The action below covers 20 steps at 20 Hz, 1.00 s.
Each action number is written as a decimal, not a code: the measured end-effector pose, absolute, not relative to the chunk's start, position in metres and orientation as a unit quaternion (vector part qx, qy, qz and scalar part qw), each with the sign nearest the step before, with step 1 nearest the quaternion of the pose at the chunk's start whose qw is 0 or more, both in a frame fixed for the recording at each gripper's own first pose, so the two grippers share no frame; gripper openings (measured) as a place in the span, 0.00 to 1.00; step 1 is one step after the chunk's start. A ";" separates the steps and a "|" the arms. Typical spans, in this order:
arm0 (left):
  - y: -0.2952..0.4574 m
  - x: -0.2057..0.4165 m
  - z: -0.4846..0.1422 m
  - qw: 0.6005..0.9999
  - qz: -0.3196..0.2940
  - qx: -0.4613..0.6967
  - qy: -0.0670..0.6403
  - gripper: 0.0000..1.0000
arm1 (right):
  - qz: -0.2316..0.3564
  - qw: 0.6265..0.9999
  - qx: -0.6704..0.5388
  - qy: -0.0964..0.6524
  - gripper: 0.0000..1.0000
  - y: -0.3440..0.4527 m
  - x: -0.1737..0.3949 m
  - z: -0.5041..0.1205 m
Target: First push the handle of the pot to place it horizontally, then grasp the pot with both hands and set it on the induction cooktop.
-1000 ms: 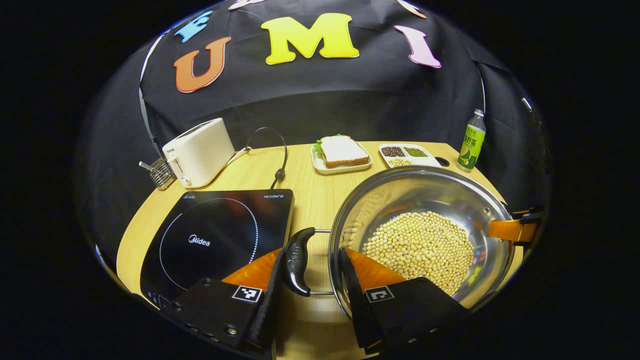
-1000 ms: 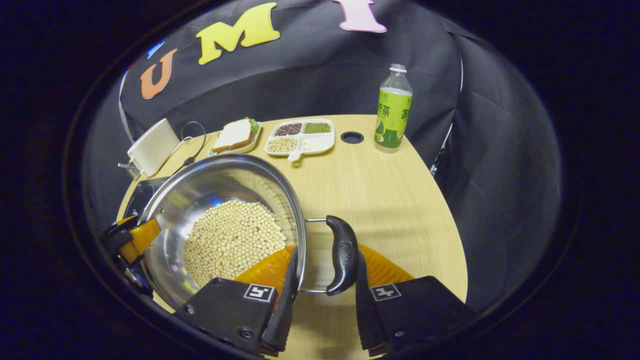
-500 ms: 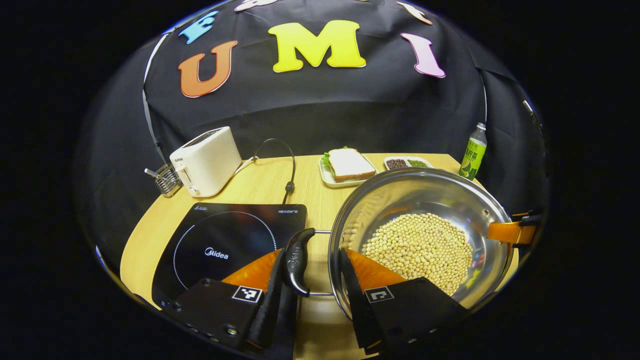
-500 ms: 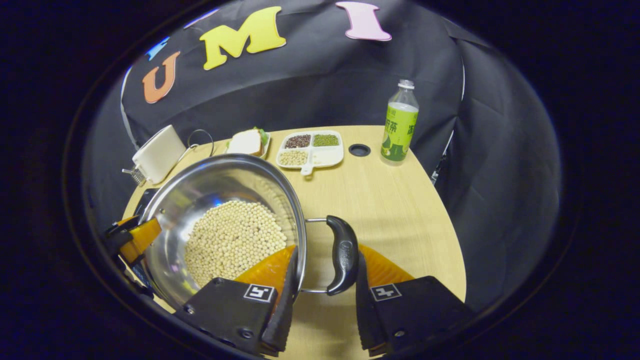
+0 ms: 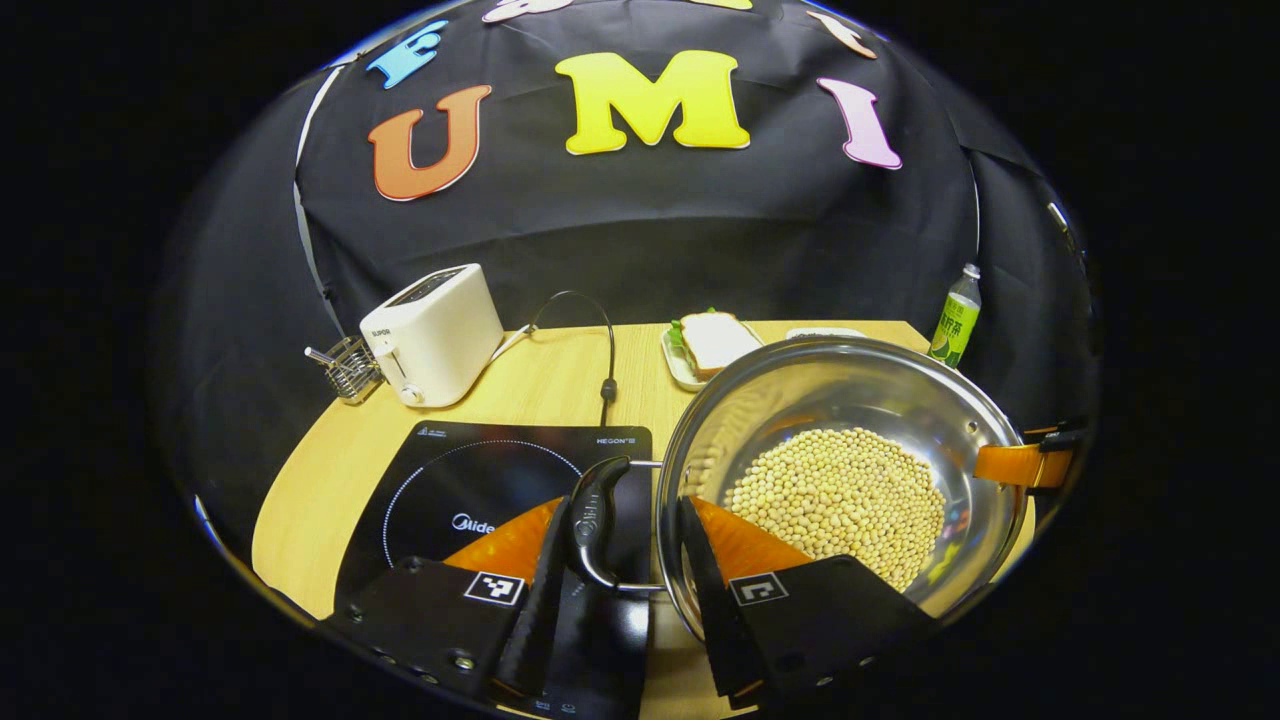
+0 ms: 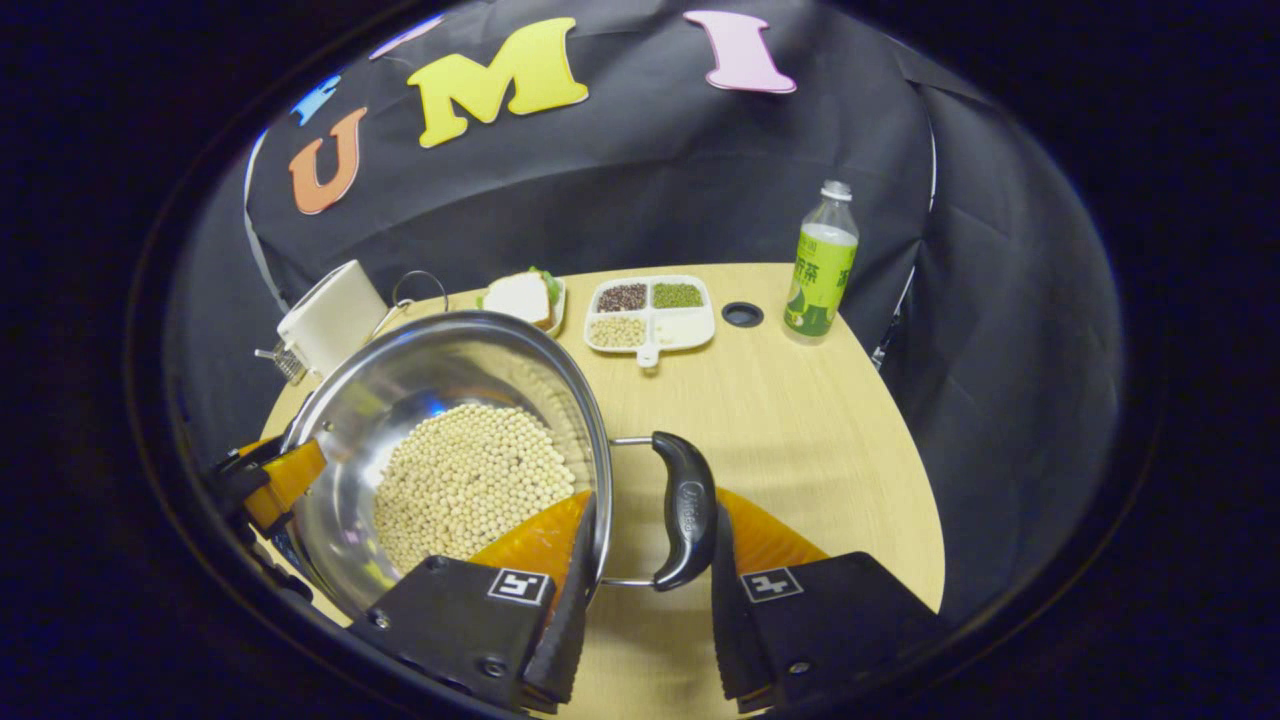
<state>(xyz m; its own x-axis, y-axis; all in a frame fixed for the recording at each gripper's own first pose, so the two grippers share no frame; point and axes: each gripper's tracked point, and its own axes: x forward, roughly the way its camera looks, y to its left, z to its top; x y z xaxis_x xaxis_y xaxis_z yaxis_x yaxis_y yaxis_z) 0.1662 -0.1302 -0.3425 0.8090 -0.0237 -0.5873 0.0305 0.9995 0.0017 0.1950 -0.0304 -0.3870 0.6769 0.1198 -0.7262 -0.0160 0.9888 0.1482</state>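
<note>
A steel pot (image 5: 800, 395) holding soybeans (image 5: 840, 500) hangs above the wooden table, level, with a black loop handle on each side. My left gripper (image 5: 622, 512) is shut across the left handle (image 5: 595, 515) and the rim, one finger inside the pot. That handle now hangs over the right edge of the black induction cooktop (image 5: 480, 480). My right gripper (image 6: 650, 512) is shut the same way on the right handle (image 6: 685, 510) of the pot (image 6: 430, 370). Each gripper also appears at the pot's far side: right gripper (image 5: 1020, 463), left gripper (image 6: 272, 480).
A white toaster (image 5: 435, 330) with a wire rack (image 5: 350, 365) stands behind the cooktop, its cable (image 5: 605, 345) lying on the table. A sandwich plate (image 5: 705, 345), a divided tray (image 6: 650, 312) of beans and a green bottle (image 6: 822, 262) stand at the back.
Both grippers have carried the pot up and leftward. The cooktop, earlier left of the pot's handle, now lies under it. Both grips are unchanged.
</note>
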 end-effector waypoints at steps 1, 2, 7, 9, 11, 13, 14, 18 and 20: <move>-0.126 0.167 -0.341 0.951 -0.012 0.004 0.309 0.60 | 0.039 0.913 0.065 0.402 0.53 -0.025 0.195 -0.385; -0.121 0.167 -0.339 0.951 -0.011 0.003 0.308 0.60 | 0.039 0.912 0.067 0.402 0.53 -0.020 0.195 -0.382; -0.093 0.165 -0.329 0.953 -0.003 0.004 0.303 0.60 | 0.046 0.913 0.070 0.399 0.53 0.011 0.195 -0.371; -0.075 0.165 -0.327 0.953 0.002 0.006 0.302 0.60 | 0.050 0.912 0.075 0.401 0.56 0.026 0.194 -0.368; -0.060 0.164 -0.326 0.953 0.007 0.005 0.301 0.60 | 0.054 0.912 0.077 0.400 0.56 0.040 0.193 -0.365; -0.044 0.162 -0.324 0.953 0.012 0.005 0.301 0.60 | 0.059 0.911 0.077 0.400 0.56 0.056 0.192 -0.361; -0.036 0.161 -0.323 0.954 0.016 0.006 0.301 0.60 | 0.061 0.911 0.078 0.401 0.53 0.064 0.191 -0.360; -0.004 0.158 -0.322 0.952 0.027 0.003 0.304 0.60 | 0.069 0.909 0.080 0.404 0.53 0.096 0.189 -0.356; 0.011 0.156 -0.322 0.952 0.032 0.005 0.304 0.60 | 0.073 0.907 0.083 0.406 0.53 0.112 0.188 -0.356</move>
